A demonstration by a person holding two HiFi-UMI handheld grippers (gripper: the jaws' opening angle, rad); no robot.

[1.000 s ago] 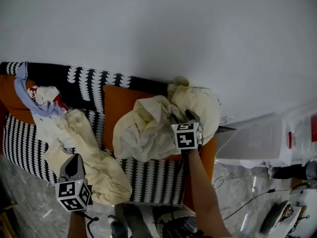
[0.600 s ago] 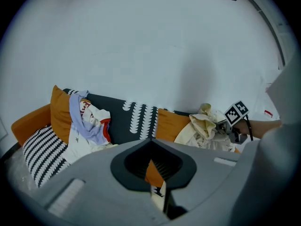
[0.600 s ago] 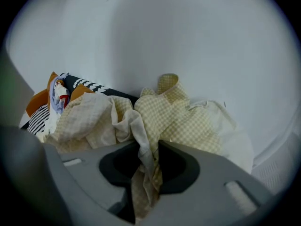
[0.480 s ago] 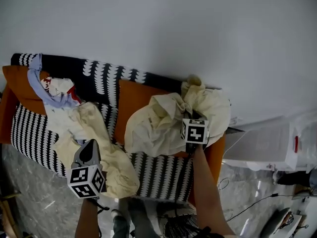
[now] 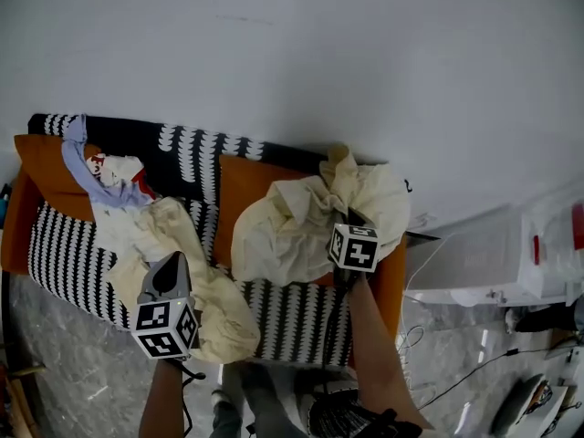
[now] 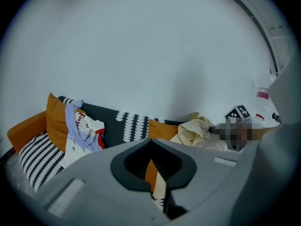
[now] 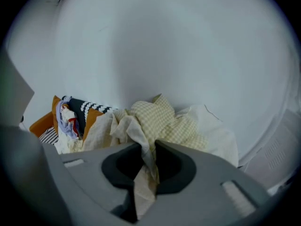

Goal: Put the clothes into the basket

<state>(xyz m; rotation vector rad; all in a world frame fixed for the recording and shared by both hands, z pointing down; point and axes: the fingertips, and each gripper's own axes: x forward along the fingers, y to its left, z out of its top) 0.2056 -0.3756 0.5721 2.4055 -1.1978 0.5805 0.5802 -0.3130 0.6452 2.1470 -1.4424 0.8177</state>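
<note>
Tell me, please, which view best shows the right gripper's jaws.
The right gripper view: the right gripper's jaws have just been closing and pinch cream cloth. In the head view its marker cube and cloth hide them; the left gripper view shows only that cube.

Dim, even light; fisheye warping and dark vignetted corners.

left gripper (image 5: 173,261): clamps garment (image 5: 219,322) | right gripper (image 5: 349,219): just closed (pinching) on checked cloth (image 7: 164,121)

Patterned sofa (image 5: 196,149) with orange cushion (image 5: 239,190) against white wall (image 5: 319,53).
</note>
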